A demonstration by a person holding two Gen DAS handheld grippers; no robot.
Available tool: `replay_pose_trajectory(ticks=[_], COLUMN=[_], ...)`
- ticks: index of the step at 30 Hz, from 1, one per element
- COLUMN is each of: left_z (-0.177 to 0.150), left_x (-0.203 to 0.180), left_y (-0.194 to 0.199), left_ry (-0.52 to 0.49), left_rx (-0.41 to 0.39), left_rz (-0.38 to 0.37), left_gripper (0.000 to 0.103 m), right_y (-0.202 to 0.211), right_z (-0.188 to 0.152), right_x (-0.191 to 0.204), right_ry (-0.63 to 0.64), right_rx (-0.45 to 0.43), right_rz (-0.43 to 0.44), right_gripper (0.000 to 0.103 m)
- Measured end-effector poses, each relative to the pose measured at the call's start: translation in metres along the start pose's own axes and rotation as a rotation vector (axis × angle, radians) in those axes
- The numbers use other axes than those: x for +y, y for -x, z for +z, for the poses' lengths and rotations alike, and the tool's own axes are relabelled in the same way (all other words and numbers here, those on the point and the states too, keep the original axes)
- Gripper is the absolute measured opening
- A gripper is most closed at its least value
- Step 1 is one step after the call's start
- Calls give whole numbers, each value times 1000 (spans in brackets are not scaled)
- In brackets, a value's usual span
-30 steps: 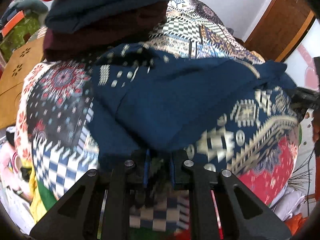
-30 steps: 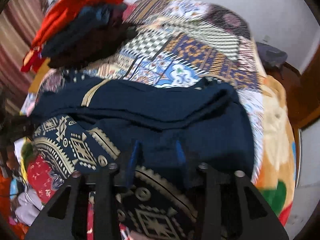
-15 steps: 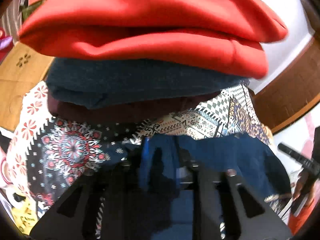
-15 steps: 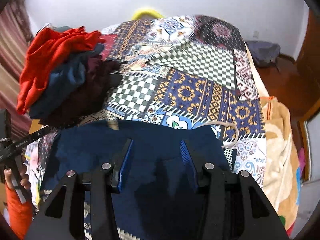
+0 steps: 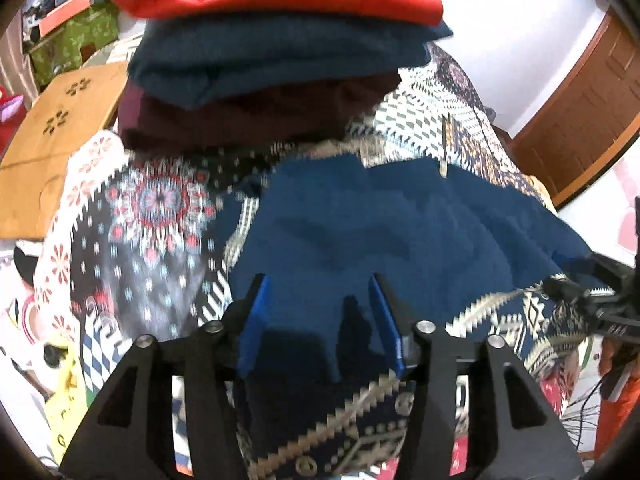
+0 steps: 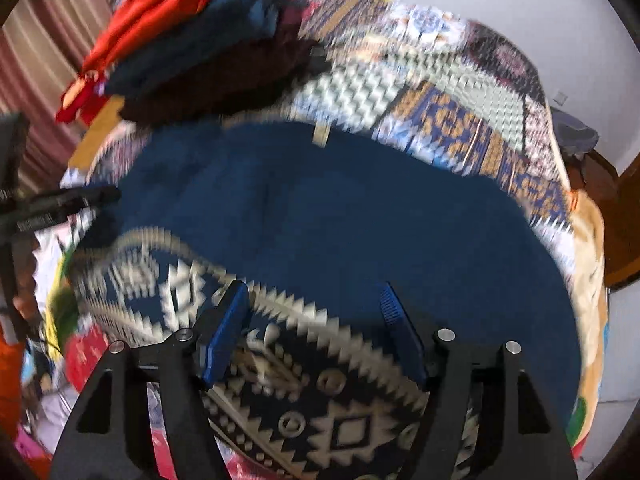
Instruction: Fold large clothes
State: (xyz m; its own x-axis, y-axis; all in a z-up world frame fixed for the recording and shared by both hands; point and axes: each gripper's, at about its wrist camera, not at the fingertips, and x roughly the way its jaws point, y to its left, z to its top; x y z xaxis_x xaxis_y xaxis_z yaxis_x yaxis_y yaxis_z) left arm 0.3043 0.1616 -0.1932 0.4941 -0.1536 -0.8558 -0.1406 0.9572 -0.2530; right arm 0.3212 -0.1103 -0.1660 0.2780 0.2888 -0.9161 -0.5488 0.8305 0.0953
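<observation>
Navy cloth with a cream geometric border, the garment (image 5: 400, 232) lies spread on the patchwork bedspread (image 5: 156, 208), filling the centre and lower half of both views, its far edge toward the top of the frame just short of the stack (image 5: 280, 40) of folded red, blue and maroon clothes at upper left.

The left gripper (image 5: 316, 320) is opening; its blue fingers (image 5: 254, 324) stand a moderate way apart with cloth lying under them, not pinched. The right gripper (image 6: 316, 328) is opening too, fingers (image 6: 224, 332) wider, over the patterned border at lower centre, and nothing is clamped there either.

The step in hand looks like letting go after laying a fold. To do it well, both sets of fingers should be fully clear of the cloth before they lift, so no layer is dragged up with them. Lifting straight away from the bed, rather than sliding sideways, should keep the new edge true. A small tan tag (image 6: 322, 134) at the far edge, upper centre, is a handy mark for judging whether that edge lies straight. The next grasp probably belongs at the near patterned border, one gripper toward each corner, evenly spaced.
</observation>
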Motion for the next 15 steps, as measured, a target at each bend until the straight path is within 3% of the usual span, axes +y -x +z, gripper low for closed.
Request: replay_pose_trajectory(ticks=[8, 11, 15], left_z=[-44, -52, -58], left_x=[21, 33, 48], left_y=[-6, 10, 42], left_ry=[57, 110, 214], left_rx=[68, 48, -41], left_rz=[55, 54, 108], left_gripper=[59, 61, 64], right_y=[22, 34, 53], right_z=[-18, -13, -6], right_x=[-3, 0, 13], right_ry=[-48, -59, -45], right_rx=[-26, -62, -136], right_rz=[-2, 7, -4], right_gripper=[65, 65, 65])
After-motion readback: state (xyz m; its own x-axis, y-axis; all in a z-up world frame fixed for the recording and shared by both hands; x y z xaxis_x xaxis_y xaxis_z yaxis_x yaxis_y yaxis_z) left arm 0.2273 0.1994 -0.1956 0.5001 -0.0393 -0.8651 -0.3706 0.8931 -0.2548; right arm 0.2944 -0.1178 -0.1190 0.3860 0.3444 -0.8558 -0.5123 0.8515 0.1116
